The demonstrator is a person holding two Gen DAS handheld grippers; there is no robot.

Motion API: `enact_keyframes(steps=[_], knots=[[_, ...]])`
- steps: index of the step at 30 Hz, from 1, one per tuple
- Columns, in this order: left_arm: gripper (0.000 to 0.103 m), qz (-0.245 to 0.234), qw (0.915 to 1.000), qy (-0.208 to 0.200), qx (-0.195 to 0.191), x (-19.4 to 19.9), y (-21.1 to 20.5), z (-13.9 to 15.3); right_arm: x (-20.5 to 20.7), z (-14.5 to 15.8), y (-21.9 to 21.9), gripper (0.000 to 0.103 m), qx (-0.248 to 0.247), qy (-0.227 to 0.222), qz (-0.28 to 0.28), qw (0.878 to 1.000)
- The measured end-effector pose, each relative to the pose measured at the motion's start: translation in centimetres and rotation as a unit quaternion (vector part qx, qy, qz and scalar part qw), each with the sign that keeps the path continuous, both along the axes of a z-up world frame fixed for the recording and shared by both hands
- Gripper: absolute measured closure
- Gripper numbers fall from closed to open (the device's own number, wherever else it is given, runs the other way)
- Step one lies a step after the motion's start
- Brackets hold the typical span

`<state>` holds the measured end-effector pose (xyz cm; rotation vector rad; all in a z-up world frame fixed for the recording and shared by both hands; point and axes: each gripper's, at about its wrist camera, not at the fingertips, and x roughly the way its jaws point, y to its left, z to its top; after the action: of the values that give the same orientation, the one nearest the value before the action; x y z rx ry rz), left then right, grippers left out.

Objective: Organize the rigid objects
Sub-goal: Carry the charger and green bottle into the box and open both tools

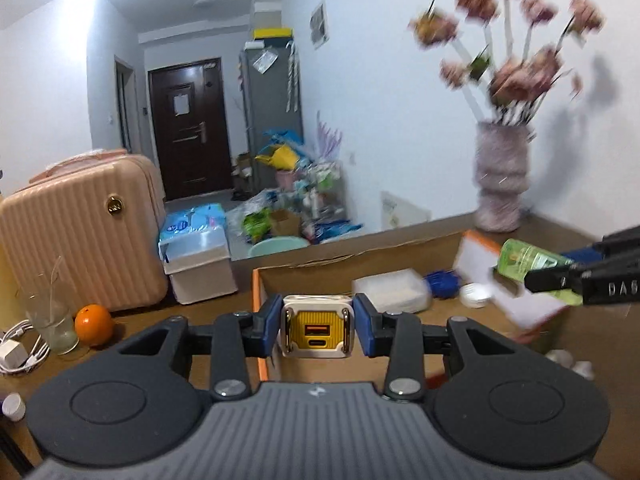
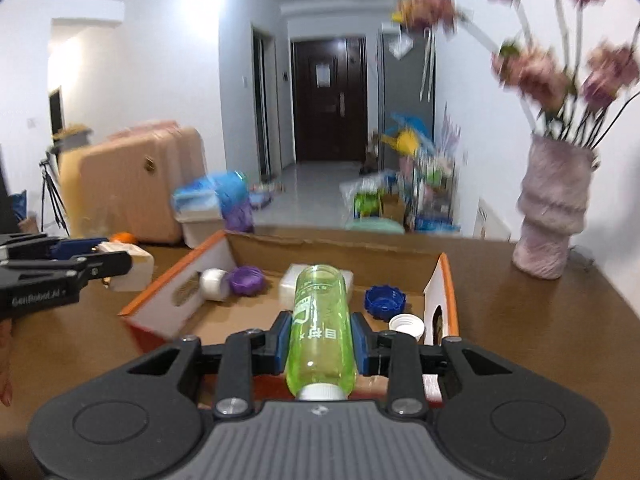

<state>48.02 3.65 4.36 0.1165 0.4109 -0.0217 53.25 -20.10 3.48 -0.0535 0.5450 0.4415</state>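
Note:
My left gripper (image 1: 317, 329) is shut on a white and yellow USB charger (image 1: 317, 330) and holds it above the near left corner of an open cardboard box (image 1: 320, 266). It also shows at the left of the right wrist view (image 2: 116, 266), holding the charger (image 2: 130, 266). My right gripper (image 2: 320, 344) is shut on a green transparent bottle (image 2: 320, 320), white cap toward the camera, over the box (image 2: 340, 240). In the left wrist view this gripper (image 1: 532, 276) and the bottle (image 1: 524, 262) enter from the right.
The box holds a clear plastic container (image 2: 316, 280), a blue lid (image 2: 385, 298), a white cap (image 2: 407, 325), a purple lid (image 2: 247, 279) and a white jar (image 2: 214, 283). A flower vase (image 2: 554, 216) stands at the back right. An orange (image 1: 94, 325), a glass (image 1: 52, 324) and a white cable (image 1: 20, 350) lie to the left.

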Motion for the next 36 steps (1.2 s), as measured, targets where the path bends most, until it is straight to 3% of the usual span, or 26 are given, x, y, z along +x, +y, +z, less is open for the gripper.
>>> enact_keyframes(steps=[5, 12, 13, 15, 18, 23, 28, 32, 36], knots=[[0.064, 0.007, 0.9983, 0.057, 0.011, 5.6, 0.6, -3.3, 6.1, -2.8, 1.9, 0.073, -0.063, 0.024, -0.013, 0.998], [0.064, 0.001, 0.9950, 0.061, 0.079, 7.2, 0.2, -5.8, 10.3, -6.6, 3.7, 0.073, -0.155, 0.057, -0.014, 0.986], [0.064, 0.003, 0.9948, 0.063, 0.080, 7.4, 0.3, -6.0, 10.5, -6.9, 3.8, 0.073, -0.161, 0.059, -0.016, 0.985], [0.074, 0.006, 0.9946, 0.067, 0.079, 7.8, 0.4, -6.2, 10.9, -7.4, 3.8, 0.077, -0.163, 0.066, -0.017, 0.984], [0.076, 0.008, 0.9947, 0.069, 0.076, 8.0, 0.5, -6.3, 11.0, -7.5, 3.9, 0.085, -0.171, 0.065, -0.014, 0.983], [0.075, 0.012, 0.9957, 0.079, 0.047, 7.5, 1.4, -5.0, 10.8, -6.6, 3.2, 0.084, -0.172, 0.063, -0.021, 0.983], [0.074, -0.001, 0.9968, 0.077, 0.021, 6.3, 2.6, -1.7, 9.6, -3.5, 2.2, 0.084, -0.151, 0.056, -0.022, 0.987], [0.072, 0.007, 0.9974, 0.072, 0.003, 4.3, 3.2, 0.6, 7.7, -1.0, 1.5, 0.083, -0.101, 0.068, -0.003, 0.993], [0.068, 0.012, 0.9980, 0.062, 0.009, 1.5, 2.9, 2.3, 4.7, 0.9, 1.6, 0.083, -0.072, 0.062, 0.011, 0.995]])
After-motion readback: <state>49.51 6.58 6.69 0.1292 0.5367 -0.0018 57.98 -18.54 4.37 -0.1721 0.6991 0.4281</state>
